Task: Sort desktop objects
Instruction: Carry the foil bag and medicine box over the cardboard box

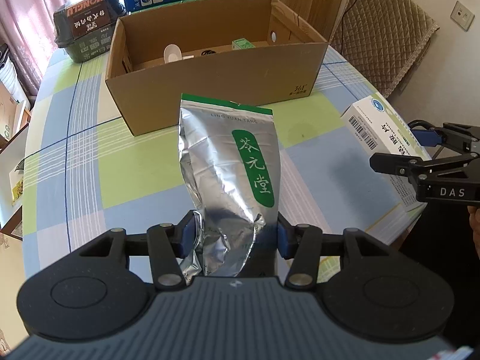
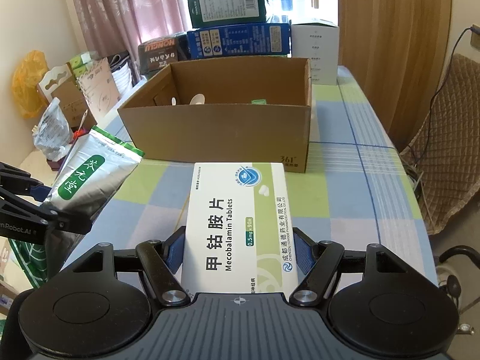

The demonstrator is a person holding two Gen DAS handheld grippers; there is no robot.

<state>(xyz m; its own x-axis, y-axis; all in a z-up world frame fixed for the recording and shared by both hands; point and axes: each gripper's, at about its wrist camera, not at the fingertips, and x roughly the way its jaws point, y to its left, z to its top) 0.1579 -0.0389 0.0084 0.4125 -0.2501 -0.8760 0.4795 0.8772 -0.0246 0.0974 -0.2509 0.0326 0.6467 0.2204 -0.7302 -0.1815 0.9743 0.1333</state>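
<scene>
On the left, the left gripper (image 1: 234,237) is closed on the lower end of a silver foil pouch (image 1: 228,162), its blue pads pressing the crumpled foil from both sides. The pouch stands up and away from the gripper, its green-edged top pointing toward the cardboard box (image 1: 210,90) in the middle of the checked tablecloth (image 1: 90,165). The box is open at the top, with a white spoon (image 1: 171,52) and a small green carton (image 1: 241,43) already lying inside.

On the right, the right gripper (image 2: 238,252) is closed on the near end of a white medicine box (image 2: 237,219), pads on its two long sides. The medicine box reaches forward, its far end just short of the cardboard box's near wall. Whether either item rests on the cloth or is lifted clear of it I cannot tell.

Both items look ready to go into the cardboard box. The foil is slack and slippery, so the pouch could sag or slide out of the pads if tilted. The medicine box is held only at one end and could pivot downward. Either item, carried low, could catch the box's near wall and shove it. The two grippers are near each other and could bump if both move in together.
</scene>
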